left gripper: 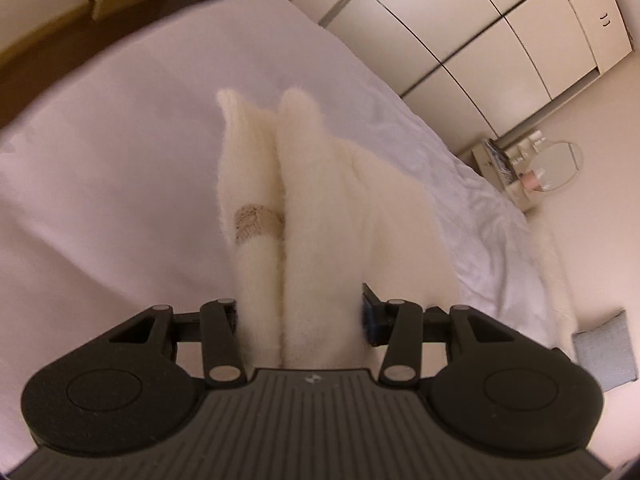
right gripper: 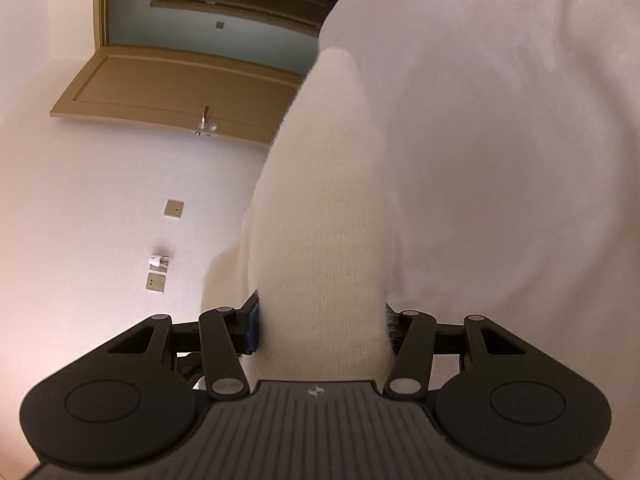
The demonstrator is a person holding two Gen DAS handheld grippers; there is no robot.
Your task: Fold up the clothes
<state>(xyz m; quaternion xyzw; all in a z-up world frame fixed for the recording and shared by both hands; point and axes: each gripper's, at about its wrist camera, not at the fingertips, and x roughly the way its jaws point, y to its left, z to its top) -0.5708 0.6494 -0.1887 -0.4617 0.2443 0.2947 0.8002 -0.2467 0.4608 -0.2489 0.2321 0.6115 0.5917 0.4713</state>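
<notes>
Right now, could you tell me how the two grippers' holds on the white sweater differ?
The left gripper clamps two bunched folds, one with a tan band; the right gripper clamps one thick fold. The left looks over the bed; the right faces a door. Both are shut on the white sweater.

Sweater (left gripper: 320,216): fuzzy cream knit, showing ribbing. Sheet (left gripper: 120,152): smooth matt cloth, creasing. Grippers (left gripper: 302,320) (right gripper: 322,328): matt black, probably plastic. Door (right gripper: 172,92): showing satin wood.
</notes>
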